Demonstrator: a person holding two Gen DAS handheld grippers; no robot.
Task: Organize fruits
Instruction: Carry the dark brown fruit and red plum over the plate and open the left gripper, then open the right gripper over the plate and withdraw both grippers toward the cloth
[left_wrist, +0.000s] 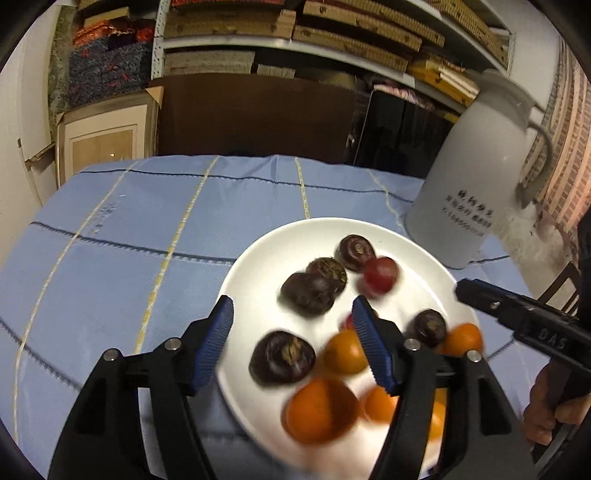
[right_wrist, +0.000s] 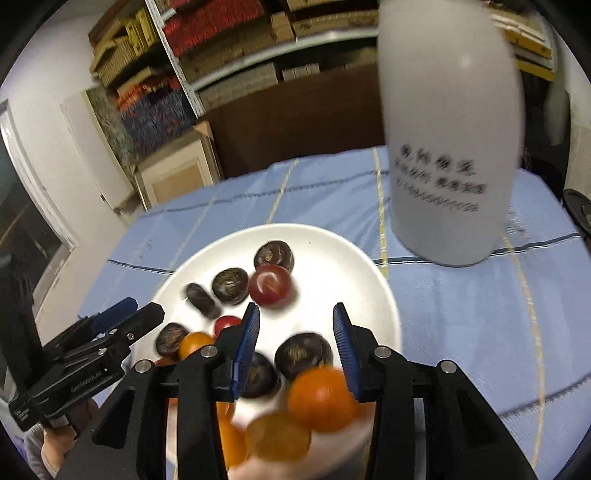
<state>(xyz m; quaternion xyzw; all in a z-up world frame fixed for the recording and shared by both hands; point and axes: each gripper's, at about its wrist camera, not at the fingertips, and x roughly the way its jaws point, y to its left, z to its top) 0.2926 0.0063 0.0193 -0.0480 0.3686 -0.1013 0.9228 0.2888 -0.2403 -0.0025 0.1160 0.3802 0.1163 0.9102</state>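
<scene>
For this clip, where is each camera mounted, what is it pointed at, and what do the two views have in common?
Left wrist: on the left gripper, looking forward and down at the white plate of fruit; its open fingers, the right gripper and a hand show.
Right wrist: on the right gripper, looking over the same plate; its open fingers and the left gripper show.
Shared: plate, fruit, white jug, blue tablecloth, shelves.

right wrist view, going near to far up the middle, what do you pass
right tool with jaws open → big orange fruit → dark round fruit → red fruit → far rim of the white plate → blue checked tablecloth → brown panel → shelves
</scene>
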